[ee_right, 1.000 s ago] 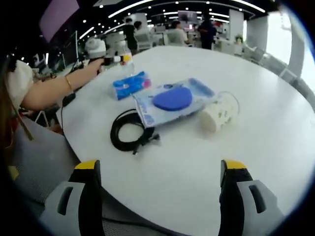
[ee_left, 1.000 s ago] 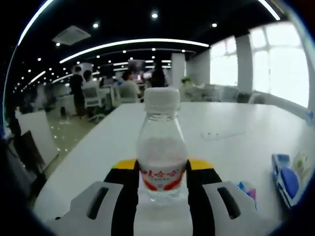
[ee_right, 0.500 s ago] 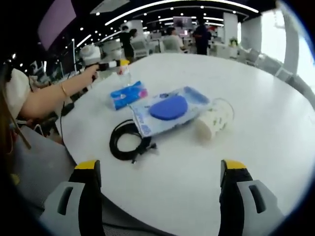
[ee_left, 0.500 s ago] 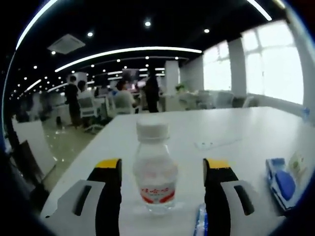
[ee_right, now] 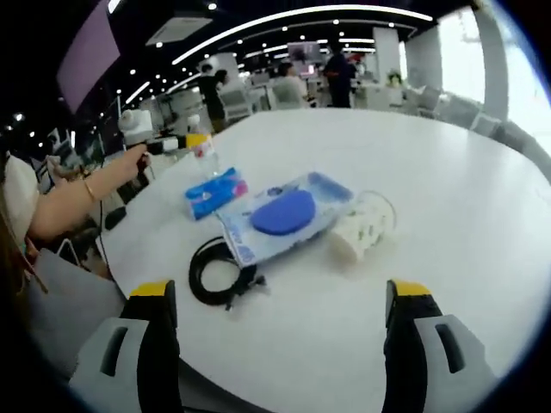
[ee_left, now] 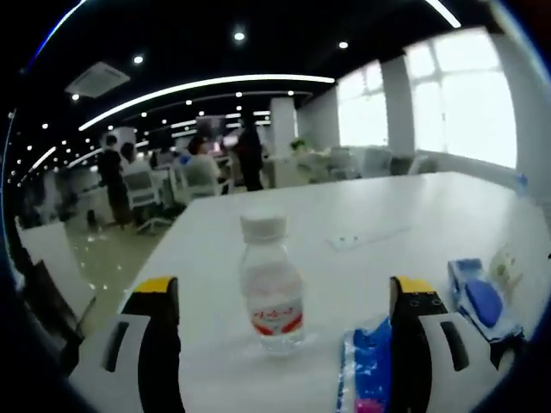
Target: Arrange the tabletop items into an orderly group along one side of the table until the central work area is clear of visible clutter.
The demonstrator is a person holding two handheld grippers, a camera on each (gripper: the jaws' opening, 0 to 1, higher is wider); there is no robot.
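Observation:
A small clear water bottle (ee_left: 271,288) with a white cap and red label stands upright on the white table (ee_left: 379,215). My left gripper (ee_left: 283,287) is open, its jaws wide on either side of the bottle and pulled back from it. In the right gripper view the bottle (ee_right: 205,155) stands at the table's far left edge. The left gripper (ee_right: 172,144) is beside it. My right gripper (ee_right: 281,291) is open and empty, above the near table edge. Ahead lie a black cable coil (ee_right: 219,274), a blue packet (ee_right: 215,191), a flat blue package (ee_right: 288,213) and a tipped paper cup (ee_right: 362,225).
The blue packet (ee_left: 366,370) lies just right of the bottle, and the flat blue package (ee_left: 478,297) lies further right. A person's arm (ee_right: 77,202) reaches in from the left. The far half of the table (ee_right: 448,163) is bare. Office chairs and people stand in the background.
My left gripper has let go of the bottle, opened wide and drawn back from it. The bottle stays upright on the table. The right gripper stays open, its view shifted slightly.

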